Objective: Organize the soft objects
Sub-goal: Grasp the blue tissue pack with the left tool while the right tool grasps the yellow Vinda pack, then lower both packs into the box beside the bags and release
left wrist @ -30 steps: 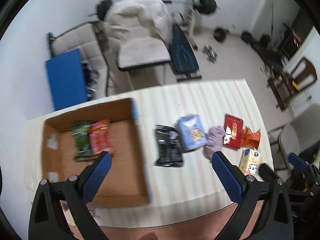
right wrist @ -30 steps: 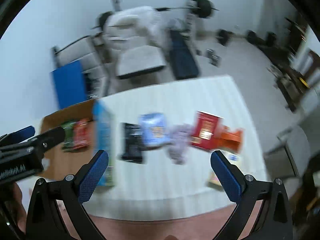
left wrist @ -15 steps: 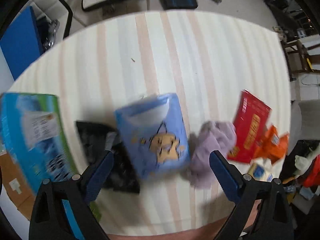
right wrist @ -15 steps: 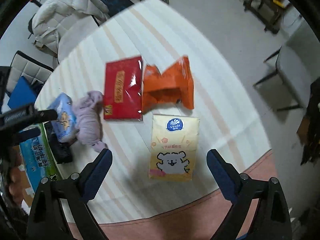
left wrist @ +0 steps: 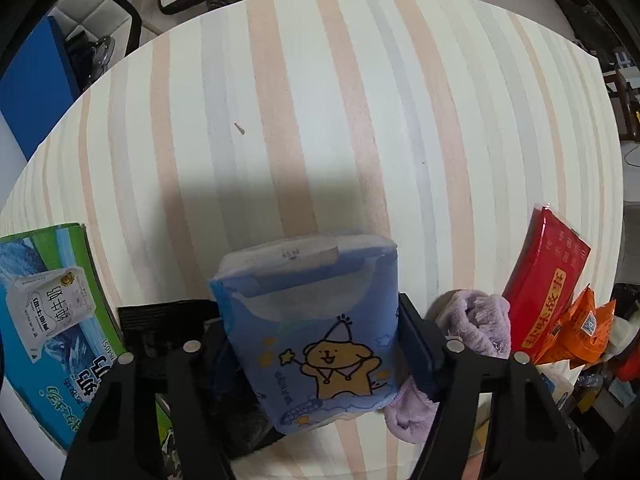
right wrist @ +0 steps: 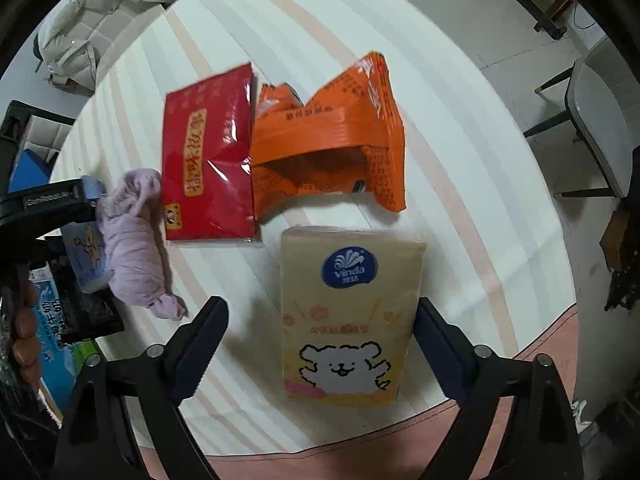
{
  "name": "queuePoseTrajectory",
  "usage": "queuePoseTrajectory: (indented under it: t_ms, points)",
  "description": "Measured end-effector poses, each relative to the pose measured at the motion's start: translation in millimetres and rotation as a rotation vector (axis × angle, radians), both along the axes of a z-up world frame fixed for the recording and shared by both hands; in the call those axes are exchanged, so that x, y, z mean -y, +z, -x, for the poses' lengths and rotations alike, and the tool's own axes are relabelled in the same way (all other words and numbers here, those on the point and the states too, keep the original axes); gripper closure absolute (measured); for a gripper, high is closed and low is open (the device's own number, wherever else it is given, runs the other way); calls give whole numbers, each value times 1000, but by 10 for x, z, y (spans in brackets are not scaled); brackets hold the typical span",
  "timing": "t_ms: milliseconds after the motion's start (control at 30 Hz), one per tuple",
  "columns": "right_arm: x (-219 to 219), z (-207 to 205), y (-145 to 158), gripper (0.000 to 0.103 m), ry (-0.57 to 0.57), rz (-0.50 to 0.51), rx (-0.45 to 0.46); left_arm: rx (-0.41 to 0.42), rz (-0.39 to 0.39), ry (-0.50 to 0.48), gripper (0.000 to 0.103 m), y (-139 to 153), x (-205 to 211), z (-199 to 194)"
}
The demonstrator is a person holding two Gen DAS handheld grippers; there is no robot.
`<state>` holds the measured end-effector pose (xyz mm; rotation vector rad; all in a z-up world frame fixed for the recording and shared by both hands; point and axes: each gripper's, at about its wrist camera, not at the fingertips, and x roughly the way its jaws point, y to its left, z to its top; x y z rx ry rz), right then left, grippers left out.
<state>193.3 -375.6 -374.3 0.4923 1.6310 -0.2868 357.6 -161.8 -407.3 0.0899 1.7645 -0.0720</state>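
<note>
A blue tissue pack (left wrist: 312,320) with a bear print lies on the striped table (left wrist: 320,120). My left gripper (left wrist: 316,344) points down over it. Its jaws are closing and both pads meet the pack's sides. A yellow tissue pack (right wrist: 348,312) with a white dog print lies between the fingers of my right gripper (right wrist: 320,320). These jaws are closing too. The right pad is at the pack's edge, while the left pad (right wrist: 204,336) stands clear of it. A purple cloth (right wrist: 132,240) lies bunched between the two packs.
A red packet (right wrist: 208,160) and a crumpled orange packet (right wrist: 332,140) lie beyond the yellow pack. A black packet (left wrist: 160,328) sits left of the blue pack, next to a blue-green printed box wall (left wrist: 52,320). The table's near edge (right wrist: 500,364) runs close behind the yellow pack.
Both grippers came down steeply toward the table. The left jaws narrowed onto the blue pack. The right gripper dropped closer over the yellow pack and its jaws narrowed slightly.
</note>
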Motion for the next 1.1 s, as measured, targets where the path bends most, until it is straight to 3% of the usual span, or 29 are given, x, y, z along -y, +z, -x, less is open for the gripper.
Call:
queuePoseTrajectory:
  t_ms: [67, 133, 167, 233, 467, 667, 800, 900, 1100]
  points:
    - [0, 2, -67, 13, 1, -4, -21, 10, -3, -10, 53, 25, 30, 45]
    - [-16, 12, -124, 19, 9, 8, -47, 19, -17, -30, 59, 76, 83, 44]
    - [-20, 22, -141, 27, 8, 14, -53, 28, -21, -40, 61, 100, 105, 71]
    - [-10, 49, -167, 37, -6, 9, -58, 40, -20, -51, 63, 157, 126, 109]
    - [-42, 199, 49, 37, -16, -9, -2, 97, 83, -18, 64, 688, -77, 304]
    - [-279, 333, 549, 37, 3, -85, 92, 180, 194, -5, 64, 1430, -465, 421]
    - [-606, 388, 988, 37, 91, -130, 164, 266, 241, -2, 64, 1978, -878, 780]
    - [-1046, 246, 1283, 38, 189, -171, 214, 312, 243, 20, 64, 2261, -1332, 1046]
    - [-2106, -85, 1825, 38, 391, -241, 289, 383, 187, 109, 64, 2532, -2320, 1308]
